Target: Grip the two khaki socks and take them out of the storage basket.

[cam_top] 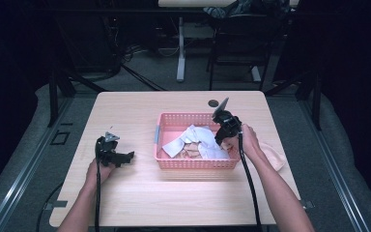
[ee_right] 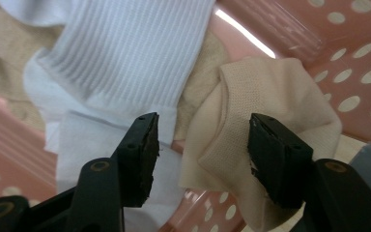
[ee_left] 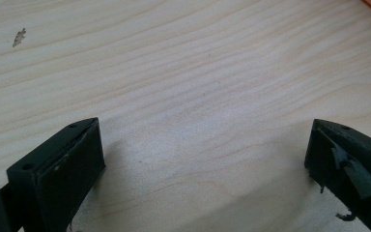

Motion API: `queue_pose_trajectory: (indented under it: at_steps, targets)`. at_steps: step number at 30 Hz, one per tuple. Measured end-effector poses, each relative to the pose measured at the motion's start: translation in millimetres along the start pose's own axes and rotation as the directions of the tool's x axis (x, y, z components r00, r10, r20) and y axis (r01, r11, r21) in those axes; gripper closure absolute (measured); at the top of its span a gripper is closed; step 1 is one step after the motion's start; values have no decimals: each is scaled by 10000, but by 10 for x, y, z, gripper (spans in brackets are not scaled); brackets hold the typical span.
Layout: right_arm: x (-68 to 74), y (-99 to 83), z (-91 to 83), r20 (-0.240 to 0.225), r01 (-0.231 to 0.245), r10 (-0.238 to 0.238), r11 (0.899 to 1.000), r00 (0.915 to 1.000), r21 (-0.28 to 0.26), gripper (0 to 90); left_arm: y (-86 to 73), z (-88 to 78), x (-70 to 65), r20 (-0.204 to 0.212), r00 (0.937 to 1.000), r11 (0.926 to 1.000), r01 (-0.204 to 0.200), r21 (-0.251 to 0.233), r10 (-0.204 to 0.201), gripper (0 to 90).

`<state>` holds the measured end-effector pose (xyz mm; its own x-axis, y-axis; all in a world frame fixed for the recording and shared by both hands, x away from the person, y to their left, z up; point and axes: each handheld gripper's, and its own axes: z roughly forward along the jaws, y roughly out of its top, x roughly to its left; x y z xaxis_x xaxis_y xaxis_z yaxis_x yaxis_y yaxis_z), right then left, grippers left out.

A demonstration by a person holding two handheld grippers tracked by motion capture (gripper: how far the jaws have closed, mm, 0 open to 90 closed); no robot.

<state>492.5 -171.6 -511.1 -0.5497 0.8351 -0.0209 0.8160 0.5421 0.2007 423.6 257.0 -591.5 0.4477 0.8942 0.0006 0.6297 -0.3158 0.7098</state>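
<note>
At the centre right of the high view, the right gripper reached into the pink perforated plastic basket, its jaws spread apart just above a crumpled beige knit sock beside a white ribbed sock. The left gripper, lower left, hovered with jaws wide over the pale wooden table.

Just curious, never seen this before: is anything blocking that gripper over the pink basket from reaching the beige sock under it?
Nothing visible does. The right hand-held gripper hangs open right above the beige sock at the pink basket's rim; a white sock lies beside it, under one jaw, not over it.
</note>
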Motion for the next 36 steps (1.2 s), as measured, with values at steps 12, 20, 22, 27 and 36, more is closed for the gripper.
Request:
queue_pose_trajectory:
  at_steps: [12, 20, 22, 27, 36]
  targets:
    - [86, 53, 180, 696, 121, -176, 9968, 9974, 785, 567, 0, 0, 0, -1, 10000, 10000, -2, 4, 2, 0]
    - [110, 51, 251, 1191, -98, -14, 9956, 9929, 931, 690, 0, 0, 0, 0, 10000, 10000, -2, 2, 2, 0]
    - [110, 51, 252, 1237, -111, -5, 9956, 9923, 930, 743, 0, 0, 0, 1, 10000, 10000, -3, 3, 3, 0]
    - [102, 45, 211, 994, -162, 91, 9974, 9950, 708, 850, 0, 0, 0, 3, 10000, 10000, -2, 4, 2, 0]
    - [109, 20, -59, 250, -177, 189, 9988, 9995, -457, 868, 0, 0, 0, 0, 10000, 10000, -4, 6, 4, 0]
